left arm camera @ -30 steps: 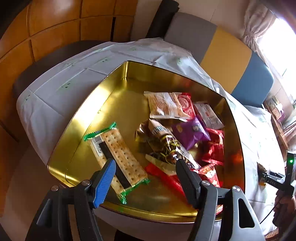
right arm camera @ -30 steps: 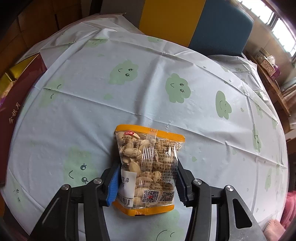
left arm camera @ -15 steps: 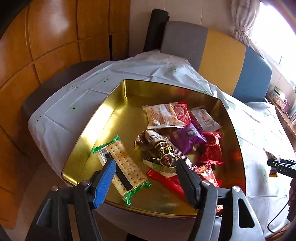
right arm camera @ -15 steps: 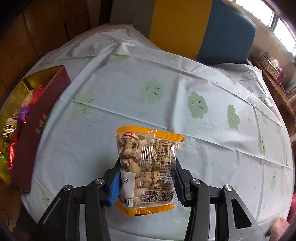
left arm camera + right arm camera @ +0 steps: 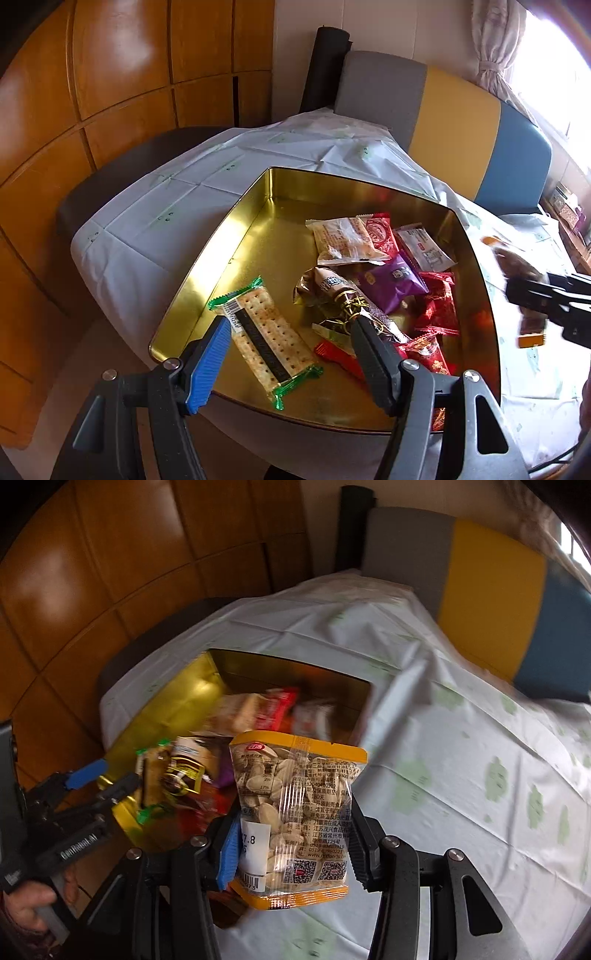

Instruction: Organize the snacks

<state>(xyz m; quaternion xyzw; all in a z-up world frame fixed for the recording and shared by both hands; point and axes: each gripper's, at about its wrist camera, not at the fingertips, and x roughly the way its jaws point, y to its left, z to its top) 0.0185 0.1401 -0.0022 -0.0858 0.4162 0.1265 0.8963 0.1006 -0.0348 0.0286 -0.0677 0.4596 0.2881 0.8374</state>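
Observation:
A gold tin (image 5: 229, 243) holds several snack packs: a green-edged cracker pack (image 5: 264, 332), a purple pack (image 5: 395, 278) and red packs (image 5: 437, 306). My left gripper (image 5: 291, 338) is open and empty, hovering over the tin's near edge. My right gripper (image 5: 291, 843) is shut on a clear orange-trimmed bag of pistachios (image 5: 295, 816), held in the air at the tin's right side (image 5: 364, 716). The right gripper also shows blurred at the right edge of the left wrist view (image 5: 543, 299). The left gripper also shows in the right wrist view (image 5: 99, 781).
The table carries a pale cloth with green cloud prints (image 5: 480, 775). A grey, yellow and blue bench back (image 5: 461, 133) stands behind it. Wood panelling (image 5: 110, 74) is at the left. A dark chair (image 5: 122, 177) sits by the table's far left.
My right gripper has lifted the pistachio bag off the cloth and swung left toward the tin. My left gripper has drawn back a little from the tin, still open.

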